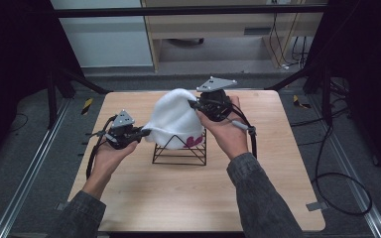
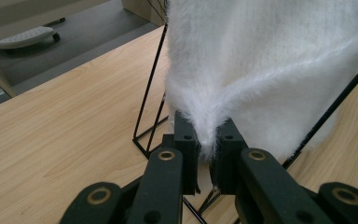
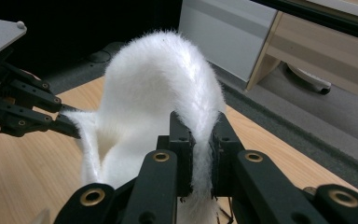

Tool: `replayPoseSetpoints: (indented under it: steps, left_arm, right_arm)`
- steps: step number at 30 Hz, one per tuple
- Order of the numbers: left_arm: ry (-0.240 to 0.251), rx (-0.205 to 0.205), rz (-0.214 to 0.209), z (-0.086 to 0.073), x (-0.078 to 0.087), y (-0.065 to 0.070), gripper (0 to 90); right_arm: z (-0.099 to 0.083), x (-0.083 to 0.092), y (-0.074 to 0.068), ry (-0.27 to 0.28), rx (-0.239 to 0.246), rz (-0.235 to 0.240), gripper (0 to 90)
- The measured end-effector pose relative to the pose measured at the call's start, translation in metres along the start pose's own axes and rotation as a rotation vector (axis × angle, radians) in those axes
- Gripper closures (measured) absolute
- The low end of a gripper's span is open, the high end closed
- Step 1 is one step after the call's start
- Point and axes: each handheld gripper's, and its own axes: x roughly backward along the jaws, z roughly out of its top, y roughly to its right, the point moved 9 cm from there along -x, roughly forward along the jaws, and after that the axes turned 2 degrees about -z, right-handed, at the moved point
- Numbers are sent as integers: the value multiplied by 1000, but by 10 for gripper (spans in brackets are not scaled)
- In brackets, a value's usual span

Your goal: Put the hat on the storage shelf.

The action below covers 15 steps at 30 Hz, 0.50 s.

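While the white hat (image 1: 174, 119) is draped over the black wire stand (image 1: 179, 149), its rim is pinched from two sides so that it can be stretched open and guided on the frame. The left claw (image 1: 141, 132) is clenched on the lower edge of the hat at the left of the stand, the fluffy fabric being squeezed between its jaws in the left gripper view. The right claw (image 1: 194, 105) is clenched on the rim higher up, above the right corner of the stand, so that side of the hat is held raised in an arch. A pink mark (image 1: 193, 141) is seen low on the front of the hat, just over the stand's front wires.

As for room, the stand is set near the middle of the bench (image 1: 144, 198), with bare wood left on every side of it. The far edge of the bench lies just behind the stand, and the near edge well in front of it. Sharp wire corners on the stand are judged the likeliest place for the knit to snag.
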Motion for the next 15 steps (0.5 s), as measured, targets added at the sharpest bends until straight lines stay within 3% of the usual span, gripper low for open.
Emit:
replayPoseSetpoints:
  steps: [15]
  left_arm:
    - [4, -10, -19, -4, 0, 7, 823]
  right_arm:
    - [-9, 8, -2, -14, 12, 2, 821]
